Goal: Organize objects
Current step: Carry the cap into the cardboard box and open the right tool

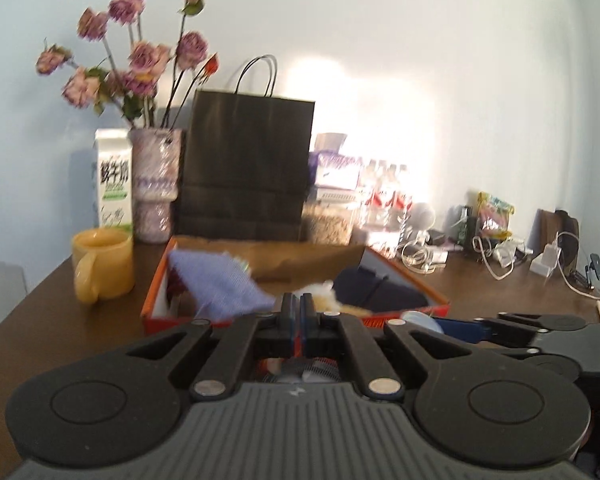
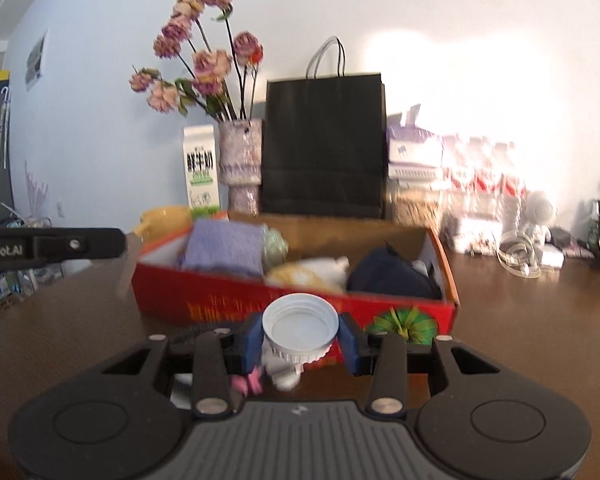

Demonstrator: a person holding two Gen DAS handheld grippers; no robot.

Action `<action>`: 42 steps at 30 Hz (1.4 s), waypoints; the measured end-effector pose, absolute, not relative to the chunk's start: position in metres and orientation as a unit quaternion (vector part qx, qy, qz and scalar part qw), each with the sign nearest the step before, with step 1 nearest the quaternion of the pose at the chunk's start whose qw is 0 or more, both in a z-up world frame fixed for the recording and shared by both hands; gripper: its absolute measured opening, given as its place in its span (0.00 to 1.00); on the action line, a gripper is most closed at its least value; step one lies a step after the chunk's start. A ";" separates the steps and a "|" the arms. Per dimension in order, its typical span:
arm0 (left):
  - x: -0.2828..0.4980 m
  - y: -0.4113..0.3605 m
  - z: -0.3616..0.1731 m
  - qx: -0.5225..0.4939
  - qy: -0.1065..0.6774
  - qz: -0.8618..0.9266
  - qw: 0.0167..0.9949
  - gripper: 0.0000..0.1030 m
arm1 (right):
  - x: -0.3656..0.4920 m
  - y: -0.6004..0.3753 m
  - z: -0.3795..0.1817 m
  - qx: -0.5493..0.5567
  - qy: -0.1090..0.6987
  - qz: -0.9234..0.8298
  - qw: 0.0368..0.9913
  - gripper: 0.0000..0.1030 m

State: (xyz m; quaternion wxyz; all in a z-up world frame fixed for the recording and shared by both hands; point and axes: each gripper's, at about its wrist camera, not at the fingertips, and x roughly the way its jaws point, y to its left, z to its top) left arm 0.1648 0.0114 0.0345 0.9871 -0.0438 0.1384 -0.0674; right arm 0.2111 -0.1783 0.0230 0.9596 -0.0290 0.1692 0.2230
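Brown desk, white wall behind, red box (image 2: 204, 300) at mid-frame holding soft cloth things. Your right gripper (image 2: 300, 338) is clamped on a white bottle (image 2: 300, 328), low centre, just before the box. Light, rigid, likely slick plastic; grip below the ribbed rim. Your left gripper (image 1: 299, 312) has its jaws together, empty.

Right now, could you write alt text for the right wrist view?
The right gripper holds a white bottle, open mouth facing the camera, before a red box of cloth items on a brown table. Behind stand a black bag and flowers.
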 end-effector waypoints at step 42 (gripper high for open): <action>0.293 0.021 0.021 -0.069 0.143 0.002 0.987 0.89 | 0.327 -0.153 0.022 -0.005 0.181 0.174 0.968 1.00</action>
